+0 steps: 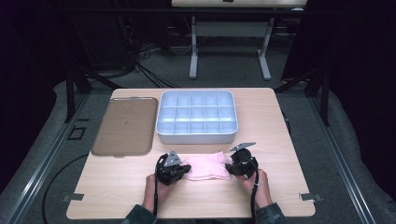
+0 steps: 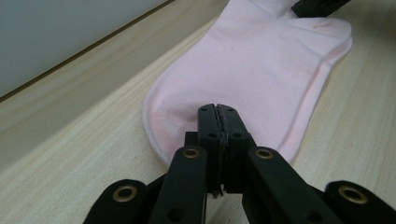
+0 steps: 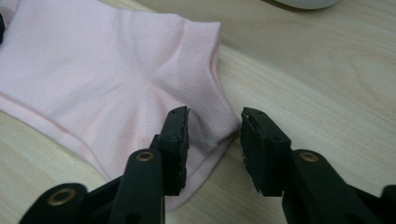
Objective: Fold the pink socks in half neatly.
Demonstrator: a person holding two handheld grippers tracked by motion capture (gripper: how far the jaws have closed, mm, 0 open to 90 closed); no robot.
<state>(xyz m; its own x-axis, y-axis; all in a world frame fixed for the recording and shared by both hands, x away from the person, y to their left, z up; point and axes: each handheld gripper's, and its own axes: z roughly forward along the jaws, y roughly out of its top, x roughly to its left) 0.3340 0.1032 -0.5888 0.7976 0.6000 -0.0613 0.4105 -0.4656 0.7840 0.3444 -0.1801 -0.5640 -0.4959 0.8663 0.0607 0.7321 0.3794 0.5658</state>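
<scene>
While left gripper (image 2: 218,112) pinches pink sock (image 2: 261,70) toe — right gripper (image 3: 215,126) spread wide at cuff, gripping nothing.

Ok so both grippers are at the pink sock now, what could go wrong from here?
The right gripper is open around the pink sock at its cuff corner; closing there may catch only the edge and slip off. The left gripper looks shut on the toe end, so pulling before the right one grips could drag the sock across the table.

Both tongs are black with brass-ringed pivot holes; the left tongs (image 1: 174,168) and right tongs (image 1: 241,160) carry grey three-cornered plates; sleeves (image 1: 138,215) dark green.
</scene>
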